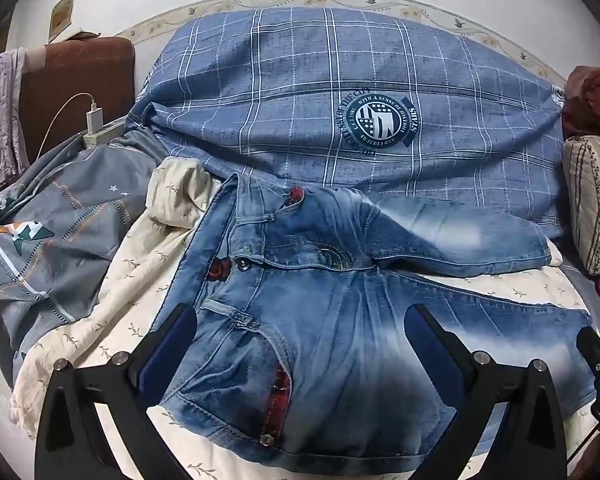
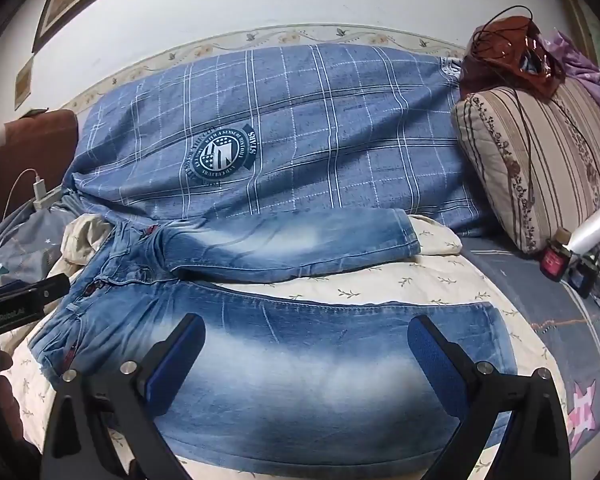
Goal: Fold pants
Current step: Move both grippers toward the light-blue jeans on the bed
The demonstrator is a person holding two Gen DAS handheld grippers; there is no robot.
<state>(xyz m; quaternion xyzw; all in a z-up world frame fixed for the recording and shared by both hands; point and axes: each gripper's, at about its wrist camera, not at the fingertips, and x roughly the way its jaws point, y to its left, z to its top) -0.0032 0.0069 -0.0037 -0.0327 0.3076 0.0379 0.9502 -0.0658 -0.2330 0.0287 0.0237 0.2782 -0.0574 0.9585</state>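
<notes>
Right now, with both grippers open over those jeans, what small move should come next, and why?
Probably lower the left gripper onto the waistband and close. The jeans lie spread on the cream quilt, legs apart, nothing gripped yet, so a fold needs a hold first.

Faded blue denim pants (image 2: 260, 344) lie flat and unfolded on the bed, waistband to the left, legs spread apart rightward; fly apparently open, red lining showing at the pockets.
</notes>
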